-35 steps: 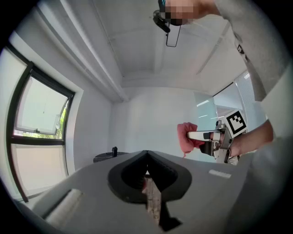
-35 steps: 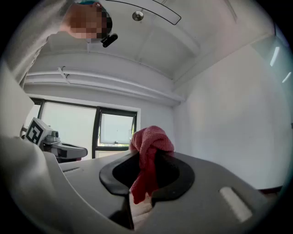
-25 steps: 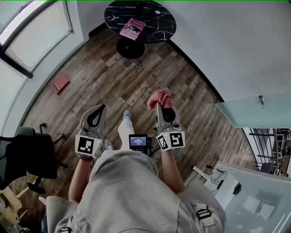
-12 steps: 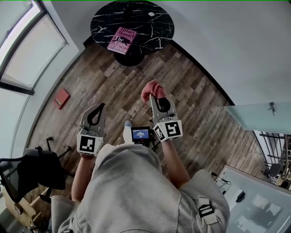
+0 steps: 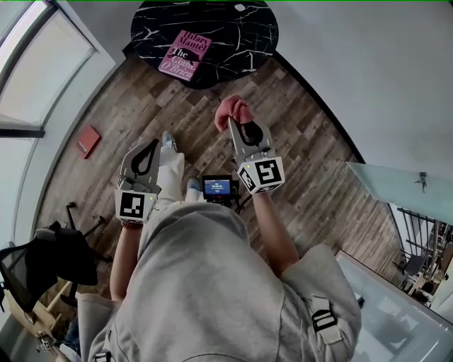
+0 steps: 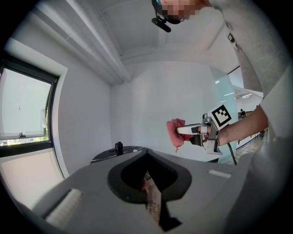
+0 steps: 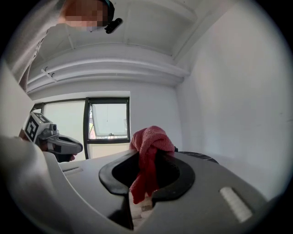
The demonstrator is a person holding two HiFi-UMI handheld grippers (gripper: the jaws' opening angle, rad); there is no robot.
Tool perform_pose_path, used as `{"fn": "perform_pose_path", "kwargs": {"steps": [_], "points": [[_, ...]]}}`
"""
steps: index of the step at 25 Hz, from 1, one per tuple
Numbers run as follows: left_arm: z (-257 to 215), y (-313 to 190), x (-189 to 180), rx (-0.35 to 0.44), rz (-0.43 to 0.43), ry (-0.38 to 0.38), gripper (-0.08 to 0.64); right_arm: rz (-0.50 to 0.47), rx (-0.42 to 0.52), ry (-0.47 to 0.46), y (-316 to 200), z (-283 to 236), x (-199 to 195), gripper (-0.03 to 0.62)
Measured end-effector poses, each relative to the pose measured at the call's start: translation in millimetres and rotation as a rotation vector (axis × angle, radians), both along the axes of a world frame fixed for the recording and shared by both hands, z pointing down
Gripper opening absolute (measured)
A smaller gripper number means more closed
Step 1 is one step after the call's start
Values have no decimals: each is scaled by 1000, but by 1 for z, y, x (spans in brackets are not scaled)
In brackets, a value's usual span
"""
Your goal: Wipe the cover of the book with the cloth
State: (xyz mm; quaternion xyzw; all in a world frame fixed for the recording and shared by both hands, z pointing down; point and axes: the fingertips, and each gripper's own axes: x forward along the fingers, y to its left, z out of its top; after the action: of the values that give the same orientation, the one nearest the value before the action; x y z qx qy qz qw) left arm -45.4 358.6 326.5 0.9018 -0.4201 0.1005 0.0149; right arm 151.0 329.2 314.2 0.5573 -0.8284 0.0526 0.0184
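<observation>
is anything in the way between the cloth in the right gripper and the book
Nothing visible does. The right gripper, shut on the cloth, is short of the table. Only bare wood floor lies between them, and the book lies uncovered near the table's front edge.

Left tongs (image 5: 151, 146) and right tongs (image 5: 236, 124) both closed, forward, level.

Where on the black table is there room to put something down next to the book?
The table is bare right of the book, all the way to the right rim; only a small white thing sits at the far edge. Left of the book just a thin strip is left before the rim: tight there.
</observation>
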Motion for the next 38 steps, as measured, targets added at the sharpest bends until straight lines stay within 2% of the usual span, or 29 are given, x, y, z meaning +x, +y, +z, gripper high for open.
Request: {"fn": "perform_pose_path", "kwargs": {"steps": [2, 9, 11, 14, 18, 21, 26, 29, 31, 34, 38], "points": [[12, -33, -2, 18, -1, 15, -2, -6, -19, 16, -28, 11, -2, 103], [55, -178, 7, -33, 35, 12, -2, 42, -149, 40, -158, 47, 3, 103], [65, -215, 9, -62, 67, -13, -2, 7, -201, 64, -195, 57, 1, 104], [83, -265, 8, -99, 114, -49, -2, -61, -255, 161, -250, 74, 4, 104], [121, -315, 1, -165, 134, -119, 0, -126, -321, 233, -319, 110, 16, 104], [156, -339, 4, -222, 125, -171, 3, -217, -396, 283, -363, 152, 19, 106], [230, -357, 19, -329, 121, -300, 92, -358, -493, 416, -412, 232, 16, 107], [268, -361, 22, -415, 38, -340, 115, -426, -541, 496, -426, 269, 19, 107], [290, -355, 17, -471, 8, -365, 167, -462, -572, 538, -430, 292, 17, 107], [315, -349, 11, -505, 41, -443, 235, -479, -622, 578, -431, 319, 17, 107], [340, -339, 17, -556, 113, -497, 279, -478, -677, 600, -432, 339, 19, 107]]}}
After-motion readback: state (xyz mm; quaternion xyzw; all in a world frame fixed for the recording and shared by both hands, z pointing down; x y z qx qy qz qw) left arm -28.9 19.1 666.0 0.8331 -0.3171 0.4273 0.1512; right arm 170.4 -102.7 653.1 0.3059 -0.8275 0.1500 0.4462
